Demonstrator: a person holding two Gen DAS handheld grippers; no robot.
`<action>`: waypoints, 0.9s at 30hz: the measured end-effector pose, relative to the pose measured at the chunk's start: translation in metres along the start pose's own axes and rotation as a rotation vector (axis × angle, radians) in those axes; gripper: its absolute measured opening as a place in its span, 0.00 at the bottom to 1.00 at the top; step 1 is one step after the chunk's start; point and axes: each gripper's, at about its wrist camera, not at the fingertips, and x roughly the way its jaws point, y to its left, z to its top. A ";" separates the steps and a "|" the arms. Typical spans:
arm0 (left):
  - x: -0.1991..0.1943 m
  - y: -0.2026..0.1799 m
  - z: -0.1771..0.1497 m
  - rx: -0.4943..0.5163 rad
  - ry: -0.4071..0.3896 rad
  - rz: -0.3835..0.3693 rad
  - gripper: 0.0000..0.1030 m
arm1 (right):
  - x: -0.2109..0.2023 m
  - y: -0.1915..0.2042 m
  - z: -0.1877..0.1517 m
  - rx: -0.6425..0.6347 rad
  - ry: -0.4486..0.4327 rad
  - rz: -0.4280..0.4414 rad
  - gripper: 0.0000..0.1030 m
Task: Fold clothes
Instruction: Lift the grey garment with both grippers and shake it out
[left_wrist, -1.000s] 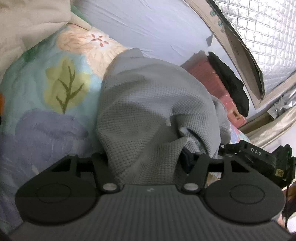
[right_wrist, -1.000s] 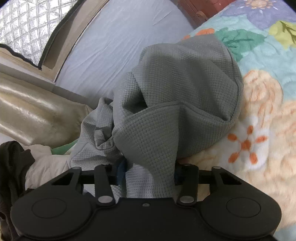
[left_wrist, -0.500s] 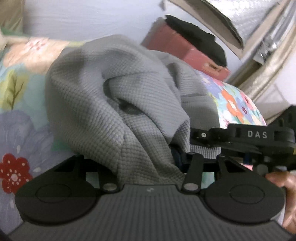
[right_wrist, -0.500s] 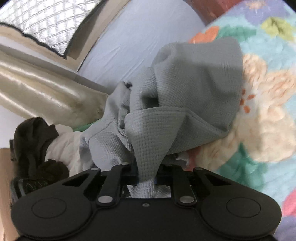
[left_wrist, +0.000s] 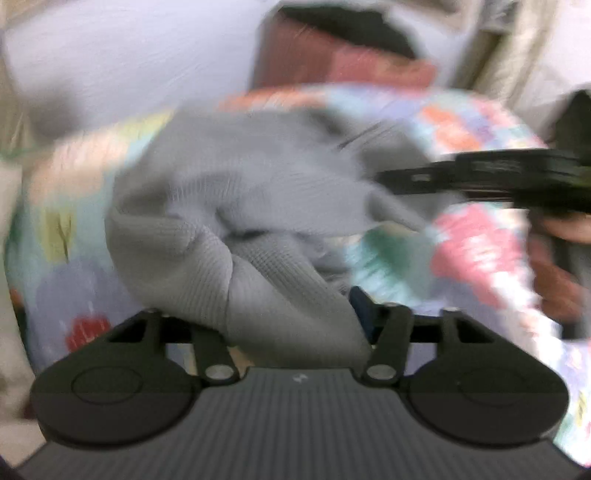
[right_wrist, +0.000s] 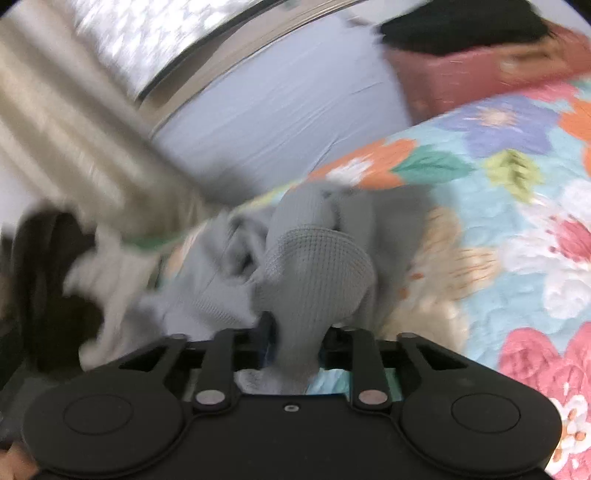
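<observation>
Grey top (left_wrist: 229, 229): bunched on floral bedspread (right_wrist: 498, 206). Left tongs (left_wrist: 295, 317), right tongs (right_wrist: 295, 332): jaws opening, cloth between. Step: lifting, shaking out. Next: spread flat.

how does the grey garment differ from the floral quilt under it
The grey garment is one plain colour with a fine waffle knit; the floral quilt is printed with bright flowers and leaves on pale blue. The garment is bunched and partly lifted, with cloth running between the jaws of both the left claw and the right claw; the quilt lies spread flat. Both are soft fabric.
</observation>
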 end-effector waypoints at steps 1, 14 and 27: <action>-0.013 0.003 0.004 -0.004 -0.051 0.008 0.76 | -0.001 -0.007 0.004 0.044 -0.024 0.012 0.51; 0.071 0.087 -0.014 -0.329 -0.026 0.061 0.91 | 0.095 -0.023 -0.007 0.216 0.055 0.014 0.75; 0.050 -0.018 -0.004 -0.020 -0.135 -0.022 0.46 | 0.042 -0.001 -0.057 0.286 0.016 0.119 0.41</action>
